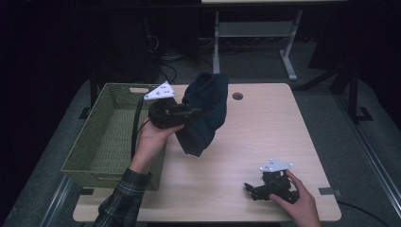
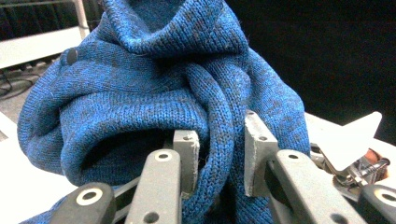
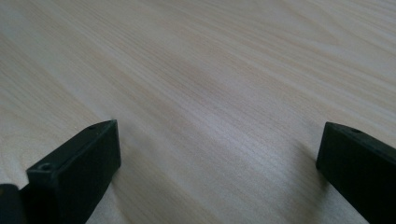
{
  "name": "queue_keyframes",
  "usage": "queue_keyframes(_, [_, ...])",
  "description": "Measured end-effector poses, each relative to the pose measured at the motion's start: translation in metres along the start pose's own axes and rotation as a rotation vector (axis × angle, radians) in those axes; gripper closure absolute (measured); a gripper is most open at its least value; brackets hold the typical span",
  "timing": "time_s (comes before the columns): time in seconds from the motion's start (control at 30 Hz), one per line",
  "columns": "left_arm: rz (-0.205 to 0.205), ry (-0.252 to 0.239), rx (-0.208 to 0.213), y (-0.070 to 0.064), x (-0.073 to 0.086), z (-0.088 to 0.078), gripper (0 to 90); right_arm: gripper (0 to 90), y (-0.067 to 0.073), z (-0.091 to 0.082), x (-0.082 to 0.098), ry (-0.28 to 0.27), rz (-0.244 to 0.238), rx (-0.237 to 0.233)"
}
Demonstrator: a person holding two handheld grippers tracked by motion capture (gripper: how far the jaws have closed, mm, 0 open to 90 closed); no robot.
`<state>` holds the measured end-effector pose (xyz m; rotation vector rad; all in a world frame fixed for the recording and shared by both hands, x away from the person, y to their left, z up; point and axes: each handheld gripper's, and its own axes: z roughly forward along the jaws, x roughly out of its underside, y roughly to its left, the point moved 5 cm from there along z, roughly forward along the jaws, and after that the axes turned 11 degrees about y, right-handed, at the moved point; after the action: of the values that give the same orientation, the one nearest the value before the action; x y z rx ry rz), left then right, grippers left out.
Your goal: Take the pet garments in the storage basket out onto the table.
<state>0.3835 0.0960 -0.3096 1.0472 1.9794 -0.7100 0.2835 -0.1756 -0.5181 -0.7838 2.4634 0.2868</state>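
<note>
Blue knit garment [image 2: 140,93] pinched in left tool [image 2: 219,154], right tool [image 3: 219,154] spread wide

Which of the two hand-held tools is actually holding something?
The left tool, beside the green basket: it is clamped on a fold of the blue knitted garment, lifted off the table. The right tool rests near the front edge, open and empty.

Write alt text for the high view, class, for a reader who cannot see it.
A person's left gripper holds a bunched blue knitted garment above a light wooden table, beside a green woven basket at the table's left edge. The right gripper rests on the table near its front right corner, jaws apart, holding nothing.
</note>
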Motion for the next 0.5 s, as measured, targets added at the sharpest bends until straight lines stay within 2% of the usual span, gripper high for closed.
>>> queue_keyframes(0.23, [0.014, 0.05, 0.013, -0.007, 0.0, 0.033, 71.1, 0.0, 0.0, 0.0, 0.0, 0.0, 0.0, 0.0])
queue_keyframes(0.37, [0.028, 0.092, 0.012, -0.01, 0.004, 0.054, 71.1, 0.0, 0.0, 0.0, 0.0, 0.0, 0.0, 0.0])
queue_keyframes(0.5, [0.031, 0.138, 0.029, -0.014, 0.01, 0.078, 71.1, 0.0, 0.0, 0.0, 0.0, -0.001, 0.0, 0.0])
